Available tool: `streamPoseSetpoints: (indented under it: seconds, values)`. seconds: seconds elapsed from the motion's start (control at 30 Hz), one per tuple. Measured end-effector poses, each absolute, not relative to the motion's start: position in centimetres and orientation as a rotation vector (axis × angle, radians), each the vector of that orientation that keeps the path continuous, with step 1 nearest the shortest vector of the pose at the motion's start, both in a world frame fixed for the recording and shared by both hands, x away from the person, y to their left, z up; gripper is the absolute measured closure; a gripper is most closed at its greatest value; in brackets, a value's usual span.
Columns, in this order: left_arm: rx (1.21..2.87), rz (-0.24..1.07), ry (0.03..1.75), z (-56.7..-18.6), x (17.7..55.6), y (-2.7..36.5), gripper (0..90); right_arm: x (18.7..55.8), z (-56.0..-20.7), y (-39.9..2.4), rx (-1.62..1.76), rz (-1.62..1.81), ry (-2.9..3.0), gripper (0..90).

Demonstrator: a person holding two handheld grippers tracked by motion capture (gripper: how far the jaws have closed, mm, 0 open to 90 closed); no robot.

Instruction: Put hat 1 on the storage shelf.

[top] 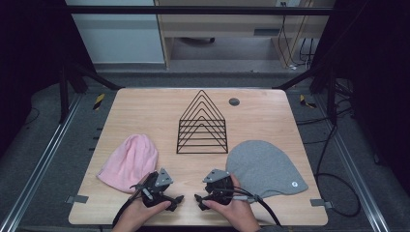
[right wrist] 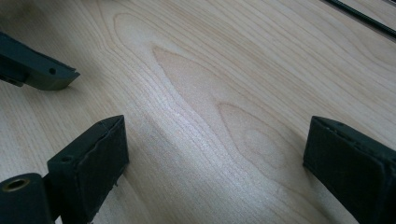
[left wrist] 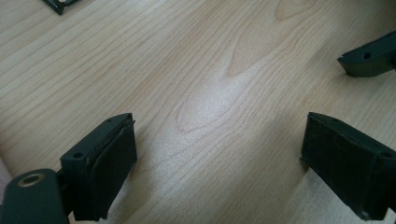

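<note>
A pink beanie (top: pixel 129 161) lies flat at the table's front left and a grey beanie (top: pixel 265 167) at the front right. Between and behind them stands a black wire rack (top: pixel 202 126) with triangular dividers. My left gripper (top: pixel 177 198) rests near the front edge just right of the pink beanie, held by a hand. It is open (left wrist: pixel 219 154) over bare wood. My right gripper (top: pixel 199 199) sits beside the grey beanie's left edge, also open (right wrist: pixel 217 161) with nothing between its jaws. The two grippers point toward each other, tips a short way apart.
The wooden table (top: pixel 145 111) has a small round grey cap (top: pixel 234 101) at the back right. Black cables (top: pixel 263 210) trail off the front edge. Metal frame rails (top: pixel 43 150) run along both sides of the table.
</note>
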State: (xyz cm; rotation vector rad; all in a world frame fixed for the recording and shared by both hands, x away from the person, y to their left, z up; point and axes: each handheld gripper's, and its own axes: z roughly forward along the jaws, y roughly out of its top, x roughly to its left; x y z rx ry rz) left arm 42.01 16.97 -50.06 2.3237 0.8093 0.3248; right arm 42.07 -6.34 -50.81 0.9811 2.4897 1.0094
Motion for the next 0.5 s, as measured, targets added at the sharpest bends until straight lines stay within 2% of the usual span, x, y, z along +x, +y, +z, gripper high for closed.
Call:
streamPoseSetpoints:
  seconds: [0.1,0.33,0.5]
  values:
    - [2.347,0.295,0.777,-50.0,42.0,17.0,5.7,42.1,-50.8,-6.3,0.976,1.008,2.493,6.6]
    - [2.28,0.296,0.705,-48.0,41.5,17.3,5.7,42.0,-50.8,-6.4,0.955,1.006,2.512,6.5]
    - [2.248,0.334,0.767,-46.2,42.9,19.4,7.1,42.0,-50.8,-6.3,0.954,1.003,2.511,5.5]
